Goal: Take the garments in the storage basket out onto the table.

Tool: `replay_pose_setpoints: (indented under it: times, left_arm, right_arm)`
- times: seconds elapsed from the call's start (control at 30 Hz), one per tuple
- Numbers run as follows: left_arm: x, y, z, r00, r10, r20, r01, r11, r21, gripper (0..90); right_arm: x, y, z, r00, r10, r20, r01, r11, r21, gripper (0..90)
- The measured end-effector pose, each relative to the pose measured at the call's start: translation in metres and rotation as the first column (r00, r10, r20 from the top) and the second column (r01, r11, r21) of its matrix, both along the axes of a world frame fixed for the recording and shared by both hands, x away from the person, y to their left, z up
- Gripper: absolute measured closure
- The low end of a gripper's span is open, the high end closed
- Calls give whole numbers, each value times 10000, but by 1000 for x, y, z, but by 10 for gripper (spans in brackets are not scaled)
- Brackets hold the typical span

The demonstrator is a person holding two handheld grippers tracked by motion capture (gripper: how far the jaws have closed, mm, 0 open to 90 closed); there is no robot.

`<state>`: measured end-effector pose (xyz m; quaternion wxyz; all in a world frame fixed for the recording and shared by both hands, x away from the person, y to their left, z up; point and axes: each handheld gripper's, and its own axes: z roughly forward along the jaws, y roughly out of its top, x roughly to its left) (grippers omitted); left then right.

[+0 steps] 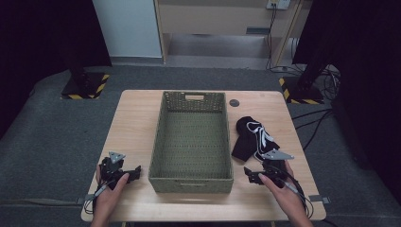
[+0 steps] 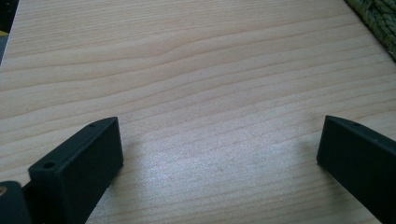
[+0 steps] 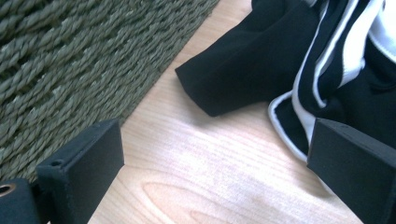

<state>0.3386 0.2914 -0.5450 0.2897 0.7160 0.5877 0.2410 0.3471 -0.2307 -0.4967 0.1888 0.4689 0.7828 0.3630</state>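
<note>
Just starting: both tongs, left [image 1: 134,172] and right [image 1: 250,175], gaping empty; next, pinch black garment [image 1: 250,135], drop into woven basket [image 1: 191,182].

Both hands are bare, no sleeves on the forearms. The left gripper [image 1: 124,176] and right gripper [image 1: 257,176] are black, each with blocky square-ended jaws, a small screw hole near one tip, a grey three-cornered plate behind the jaws, and a thin trailing cable.

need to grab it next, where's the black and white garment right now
In the high view the black and white garment lies on the table, right of the green basket, just ahead of the open right gripper.
</note>
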Motion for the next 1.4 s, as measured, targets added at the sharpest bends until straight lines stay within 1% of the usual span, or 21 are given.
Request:
replay_pose_setpoints:
  times: [0.2,0.43,0.57,0.77,1.03,1.1,1.13,1.2,1.4]
  left_arm:
    - [0,0,0,10000,2,1,-2,10000,-1,0]
    - [0,0,0,10000,2,0,-2,10000,-1,0]
    - [0,0,0,10000,2,1,-2,10000,1,0]
    - [0,0,0,10000,3,2,-3,10000,-1,0]
    - [0,0,0,10000,1,0,-1,10000,1,0]
    - [0,0,0,10000,1,0,-1,10000,0,0]
    - [0,0,0,10000,2,2,-2,10000,-1,0]
    - [0,0,0,10000,2,1,-2,10000,0,0]
    - [0,0,0,10000,13,6,-13,10000,2,0]
  right_arm:
    - [-7,2,-7,9999,85,-129,-85,10000,-6,37]
    - [-11,6,-15,9997,107,-221,-106,9999,41,37]
    - [-13,9,-22,9992,140,-387,-141,9999,-31,37]
    - [-13,12,-34,9986,87,-523,-97,9997,-203,36]
    - [-13,20,-46,9978,28,-661,-34,10000,-93,23]
    - [-15,22,-49,9991,124,-398,-136,9995,-287,5]
    - [-15,23,-50,9993,141,-359,-157,9988,-454,6]
    - [-16,24,-50,9993,151,-334,-170,9980,-602,4]
    - [-16,24,-50,9994,128,-323,-147,9982,-590,4]
